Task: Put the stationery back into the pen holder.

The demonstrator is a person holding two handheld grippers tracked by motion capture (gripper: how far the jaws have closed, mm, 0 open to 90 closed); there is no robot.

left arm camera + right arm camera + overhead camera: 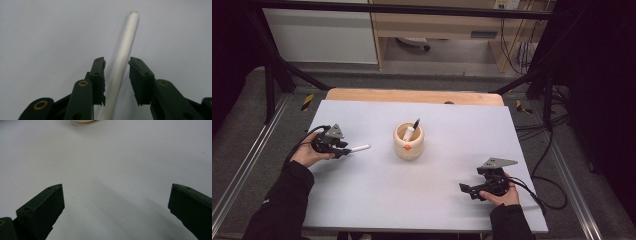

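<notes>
Left hand-held gripper [117, 82] astride white pen [122, 60], left of frame, not yet clamped; aimed toward cup [408, 142]; right hand-held gripper [116, 212] spread wide, idle on desk [412, 200].

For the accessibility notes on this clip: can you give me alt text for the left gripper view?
A white pen lies on the pale grey table between the two black jaws of the left tool, running up and away from the camera. It touches the left-hand jaw, with a gap at the other.
</notes>
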